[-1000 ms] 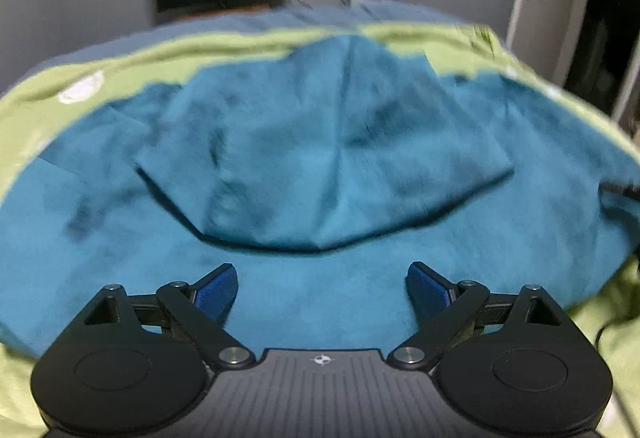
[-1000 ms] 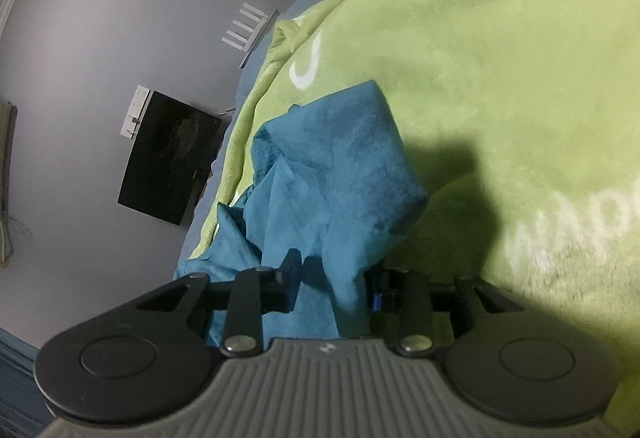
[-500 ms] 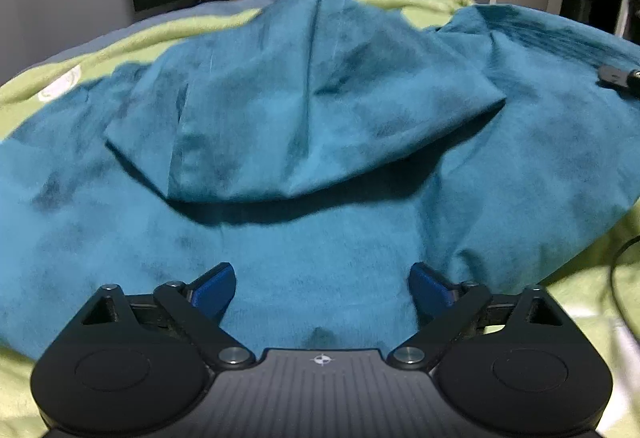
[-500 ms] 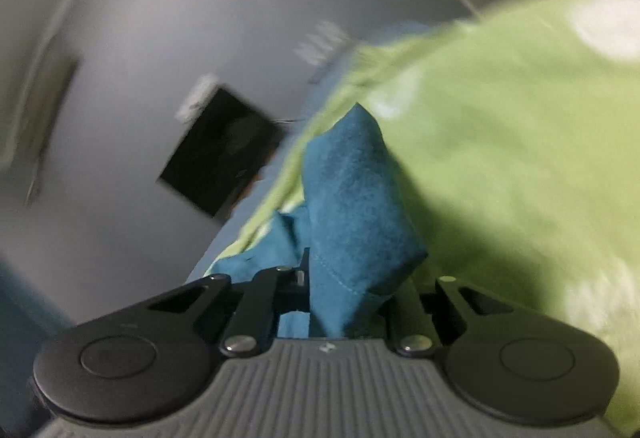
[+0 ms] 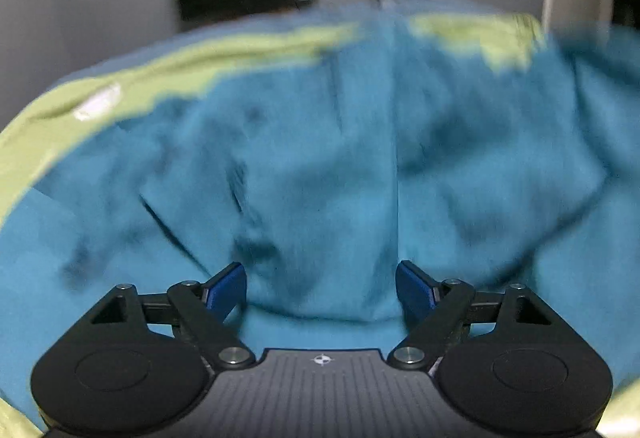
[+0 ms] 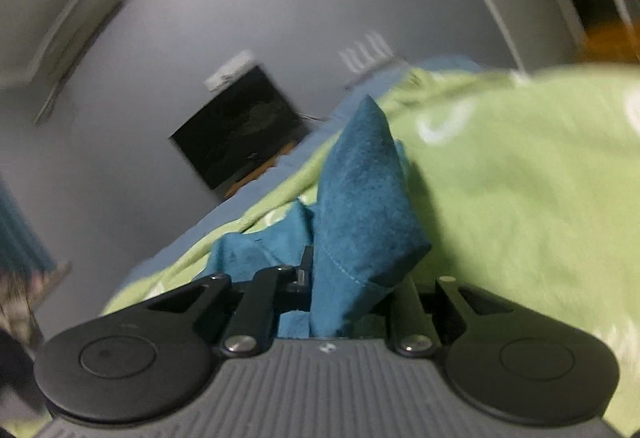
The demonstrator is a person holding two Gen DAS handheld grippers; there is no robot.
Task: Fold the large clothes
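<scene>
My right gripper (image 6: 352, 290) pinches a corner of the teal garment (image 5: 320, 166) while my left gripper (image 5: 320, 288) hangs spread, so a hasty pull could tug that corner free.

Both views are dim and grainy, lit softly from overhead with no glare, and motion blur smears the teal garment (image 5: 320, 166) and the green blanket (image 6: 520, 178). Fisheye distortion bends the grey wall (image 6: 240, 18) and door frame at the edges. Only the near black gripper bodies look sharp.
</scene>
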